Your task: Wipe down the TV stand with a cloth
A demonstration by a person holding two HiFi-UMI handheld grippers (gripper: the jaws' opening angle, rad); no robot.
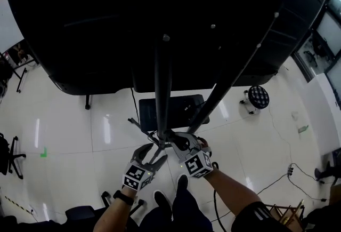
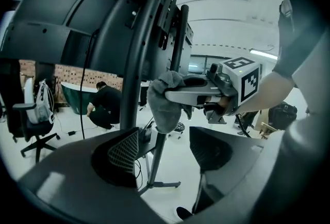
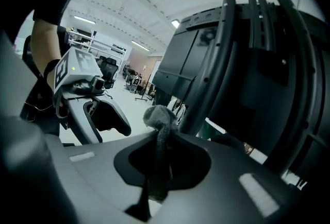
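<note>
The TV stand's upright pole (image 1: pixel 162 87) runs from the black back of the TV (image 1: pixel 106 23) down to its base (image 1: pixel 170 111); a slanted second pole (image 1: pixel 216 97) stands to its right. My right gripper (image 1: pixel 178 143) is low on the upright pole, shut on a grey cloth (image 3: pixel 160 117). In the left gripper view the cloth (image 2: pixel 164 102) is pressed against the pole (image 2: pixel 154 63). My left gripper (image 1: pixel 154 153) hovers just left of the pole, open with nothing between its jaws (image 2: pixel 165 151).
A round stool (image 1: pixel 258 96) stands right of the base, and cables (image 1: pixel 290 172) trail over the white floor. An office chair (image 2: pixel 36 115) and a crouching person (image 2: pixel 105 104) are beyond the stand. My feet (image 1: pixel 170 196) are below the grippers.
</note>
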